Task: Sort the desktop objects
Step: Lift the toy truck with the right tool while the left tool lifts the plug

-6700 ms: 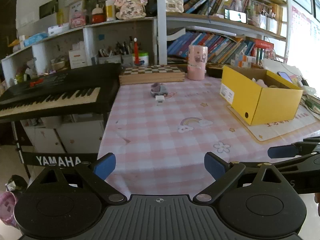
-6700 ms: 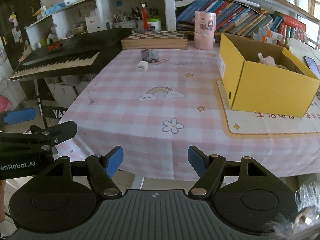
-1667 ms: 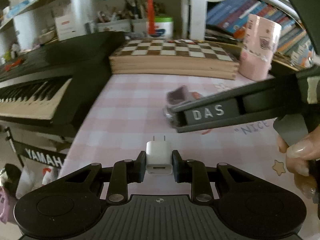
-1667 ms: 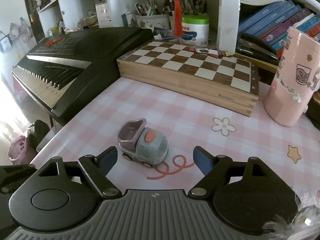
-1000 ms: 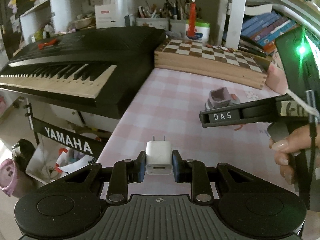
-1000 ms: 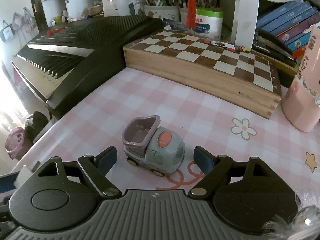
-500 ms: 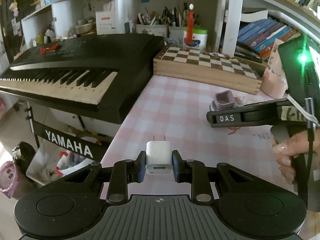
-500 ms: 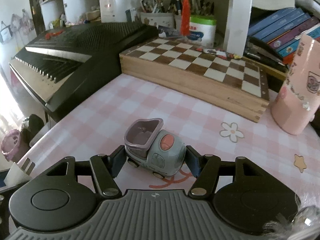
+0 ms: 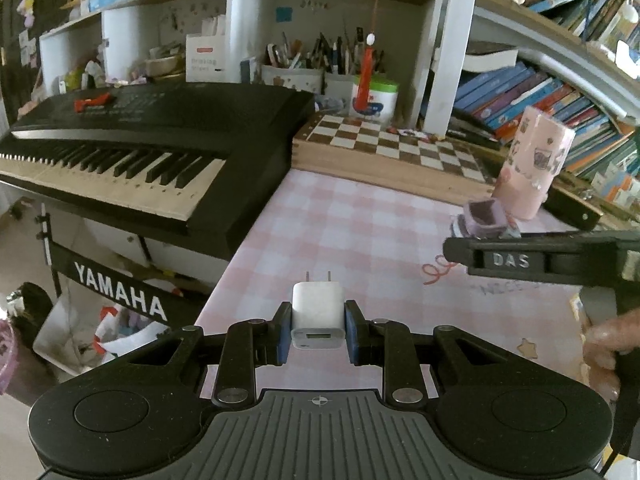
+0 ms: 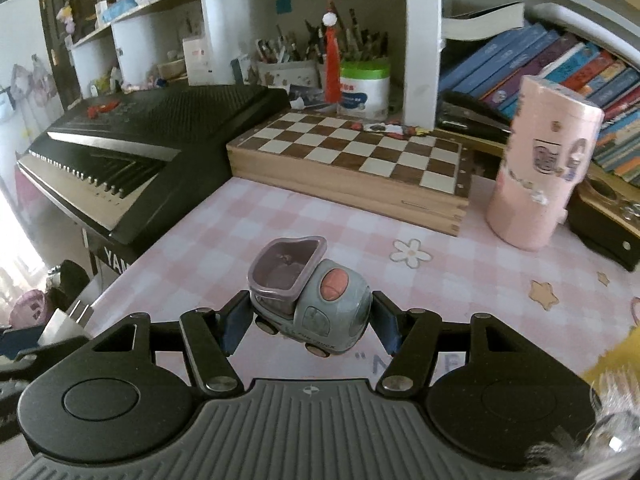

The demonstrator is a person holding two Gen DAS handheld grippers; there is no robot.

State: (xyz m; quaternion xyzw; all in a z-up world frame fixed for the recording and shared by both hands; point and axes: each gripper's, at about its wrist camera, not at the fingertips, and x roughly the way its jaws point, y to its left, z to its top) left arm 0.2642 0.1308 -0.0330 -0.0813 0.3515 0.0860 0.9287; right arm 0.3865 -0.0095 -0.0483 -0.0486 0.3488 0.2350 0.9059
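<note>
My left gripper (image 9: 317, 322) is shut on a white charger plug (image 9: 317, 308), prongs pointing forward, held above the near left part of the pink checked tablecloth (image 9: 360, 220). In the right wrist view my right gripper (image 10: 308, 320) is shut on a grey-blue toy truck (image 10: 316, 300) with a purple bucket, gripped at both ends and lifted off the cloth. From the left wrist view the truck (image 9: 482, 220) shows above the right gripper's black side at the right, with a hand (image 9: 600, 344) below it. The charger (image 10: 64, 322) appears at the lower left of the right wrist view.
A black Yamaha keyboard (image 9: 140, 140) stands off the table's left edge. A wooden chessboard box (image 10: 348, 164) lies along the far edge, a pink cylinder (image 10: 540, 168) to its right. Shelves with books and pens rise behind. A yellow edge (image 10: 612, 364) shows at lower right.
My right gripper closed on the toy truck and lifted it off the cloth. My left gripper drew back and up a little, still holding the charger.
</note>
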